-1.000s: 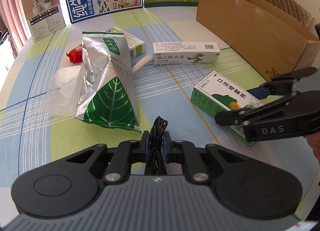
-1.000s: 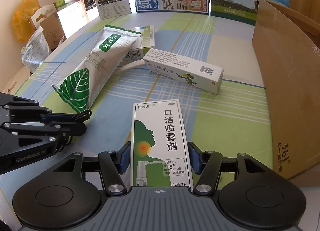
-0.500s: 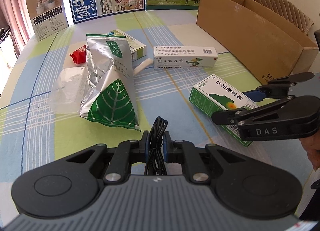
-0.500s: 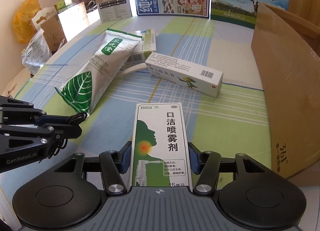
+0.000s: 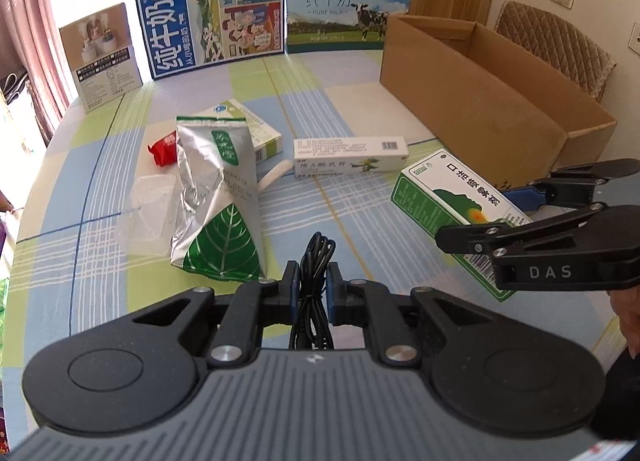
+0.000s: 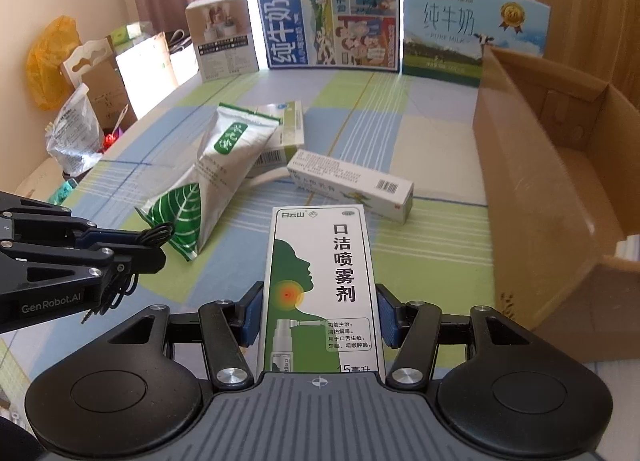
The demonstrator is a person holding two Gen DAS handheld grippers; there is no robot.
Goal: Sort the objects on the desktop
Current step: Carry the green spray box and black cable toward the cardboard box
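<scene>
My left gripper is shut on a coiled black cable and holds it above the checked tablecloth; it also shows at the left of the right wrist view. My right gripper is shut on a white and green spray box, lifted above the table; the box also shows at the right of the left wrist view. An open cardboard box stands to the right. On the table lie a silver and green pouch, a long white ointment box and a green-edged white box.
A red packet and a clear plastic tray lie left of the pouch. A white tube pokes out beside it. Milk display boards and a small carton stand along the far edge. Bags sit beyond the table's left edge.
Both grippers have risen and pulled back a little with their loads. The spray box is higher above the table. The things on the table have not moved.
</scene>
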